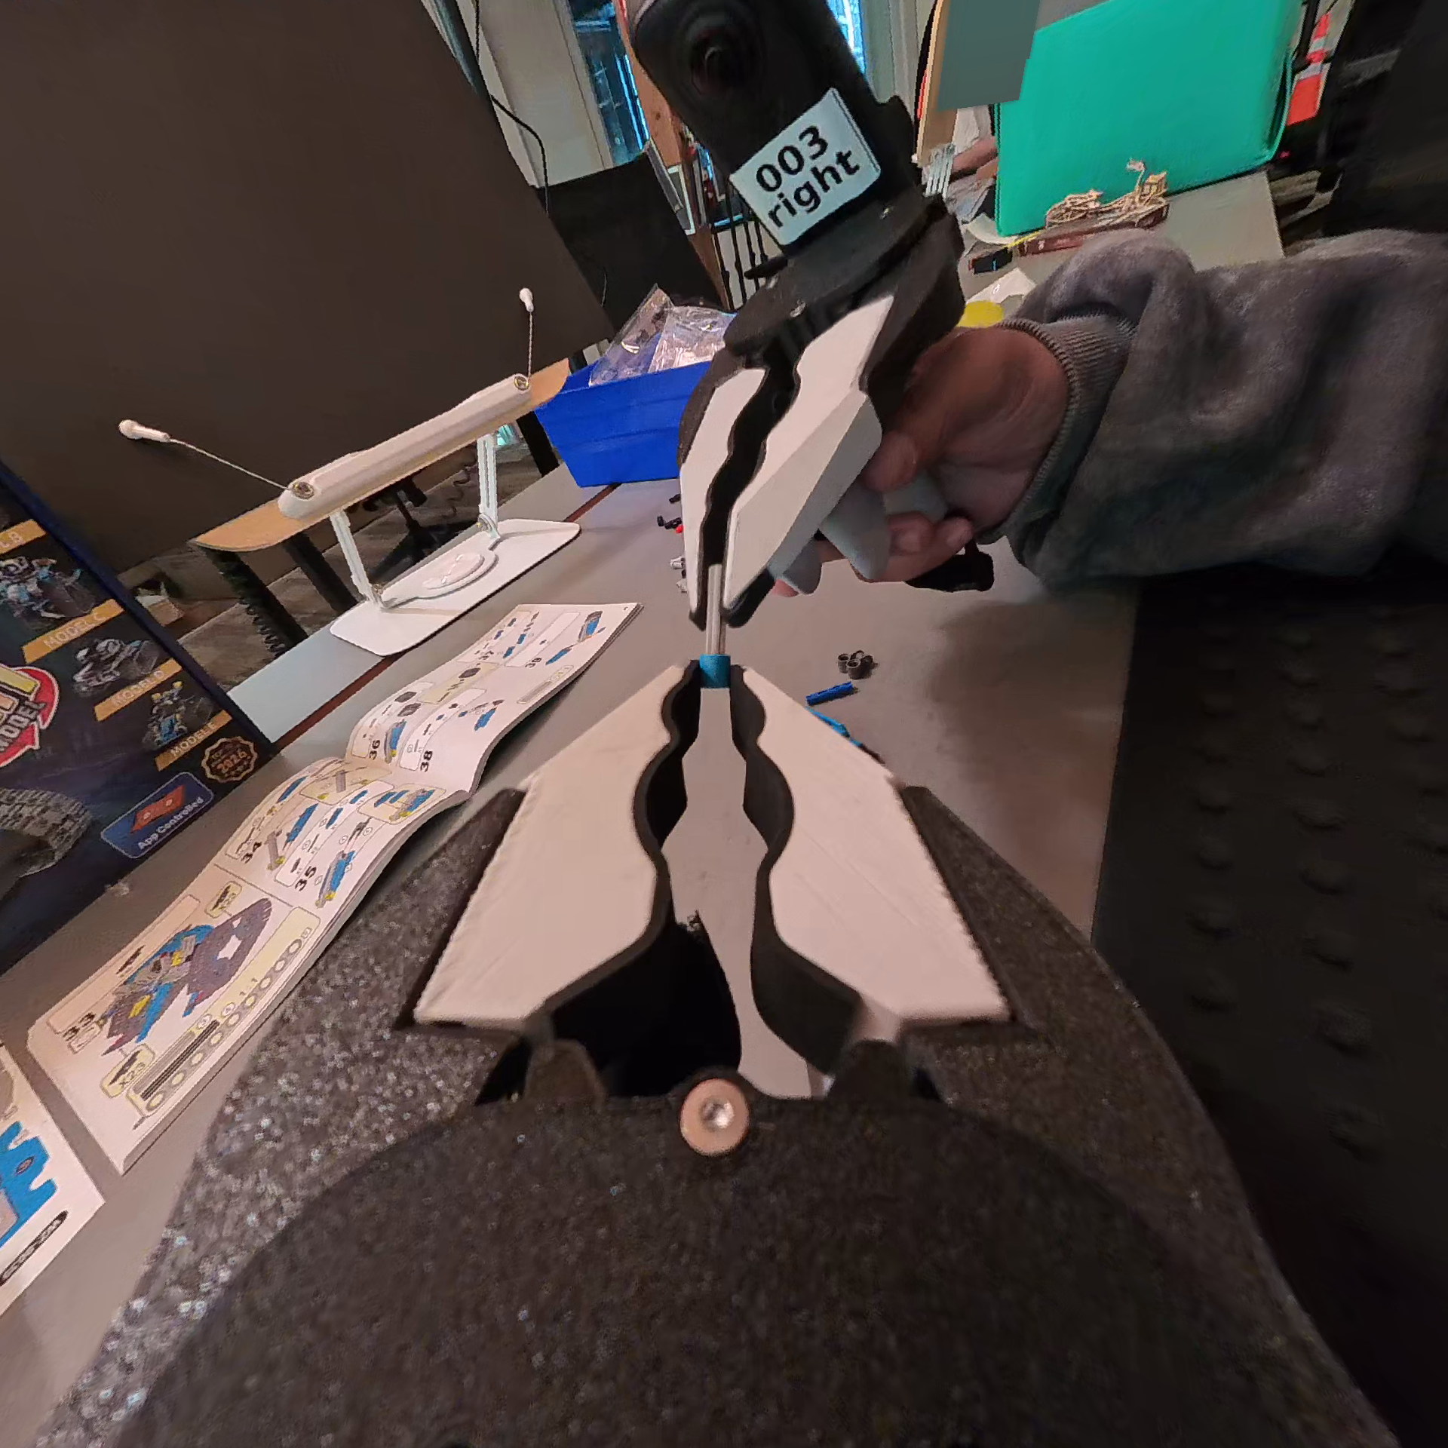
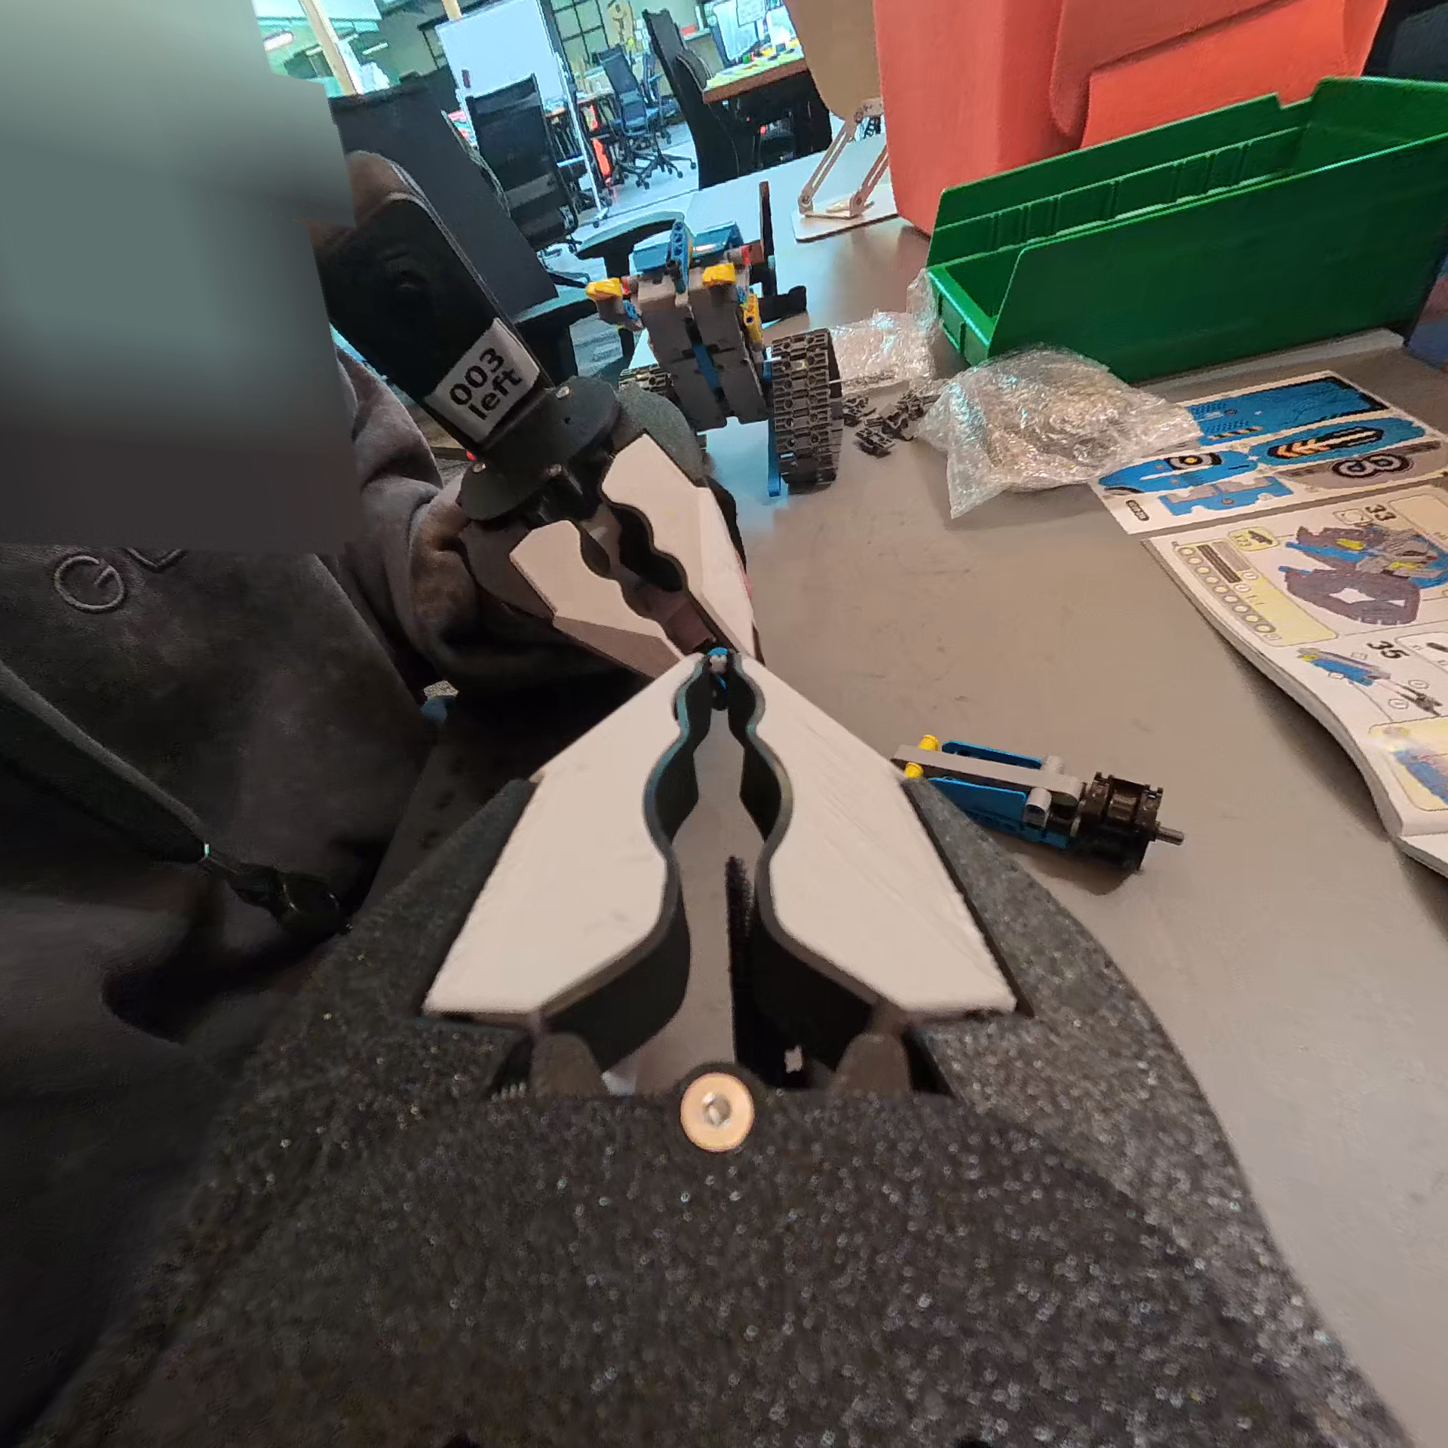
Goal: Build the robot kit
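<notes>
While pinched between left fingers [image 1: 714,675], blue bush [image 1: 714,672], grey axle [image 1: 714,607] in right fingers [image 1: 711,611]

Wrist cams face each other, close in, low over worktop [image 1: 979,752]; both see instruction booklet [image 2: 1324,627].

Bare table [image 2: 901,627] lies between tracked model [image 2: 736,368], axle assembly [image 2: 1034,795] and booklet [image 2: 1316,627].
</notes>
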### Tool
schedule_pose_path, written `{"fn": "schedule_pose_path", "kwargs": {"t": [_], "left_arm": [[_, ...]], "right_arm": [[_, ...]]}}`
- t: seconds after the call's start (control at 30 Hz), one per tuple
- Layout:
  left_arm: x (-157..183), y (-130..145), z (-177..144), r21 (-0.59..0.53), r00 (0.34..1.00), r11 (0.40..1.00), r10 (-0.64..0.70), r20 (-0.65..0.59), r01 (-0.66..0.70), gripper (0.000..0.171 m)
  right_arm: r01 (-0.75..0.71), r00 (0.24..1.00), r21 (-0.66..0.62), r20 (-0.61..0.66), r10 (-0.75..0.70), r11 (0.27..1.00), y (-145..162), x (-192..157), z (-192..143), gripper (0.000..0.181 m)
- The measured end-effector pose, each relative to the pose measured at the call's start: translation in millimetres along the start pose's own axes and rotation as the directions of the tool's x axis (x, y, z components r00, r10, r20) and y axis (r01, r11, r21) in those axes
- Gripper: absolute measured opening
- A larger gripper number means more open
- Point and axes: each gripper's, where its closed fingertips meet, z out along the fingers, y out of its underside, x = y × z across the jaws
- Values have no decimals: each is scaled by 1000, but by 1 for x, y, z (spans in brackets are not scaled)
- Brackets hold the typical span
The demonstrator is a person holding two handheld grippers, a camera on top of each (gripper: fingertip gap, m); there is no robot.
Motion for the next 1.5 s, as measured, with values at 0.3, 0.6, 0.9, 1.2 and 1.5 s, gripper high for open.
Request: {"fn": "schedule_pose_path", "kwargs": {"t": [0.3,0.6,0.9,1.2,1.5], "left_arm": [[0,27,9,-174,996,982,84,26,-78,5],[-3,20,9,-130,998,991,45,35,-40,6],[-8,23,9,-140,999,990,11,47,-5,6],[-8,21,8,-130,999,991,19,50,-12,6],[-5,22,9,-130,999,991,23,41,-17,6]], "right_arm": [[157,970,-216,-148,-192,964,28,13,12,3],[171,971,-129,-144,-189,977,18,15,9,5],[158,975,-85,-143,-169,984,13,17,3,7],[148,976,-67,-151,-156,987,11,19,3,8],[145,978,-82,-137,-155,986,15,17,5,4]]}}
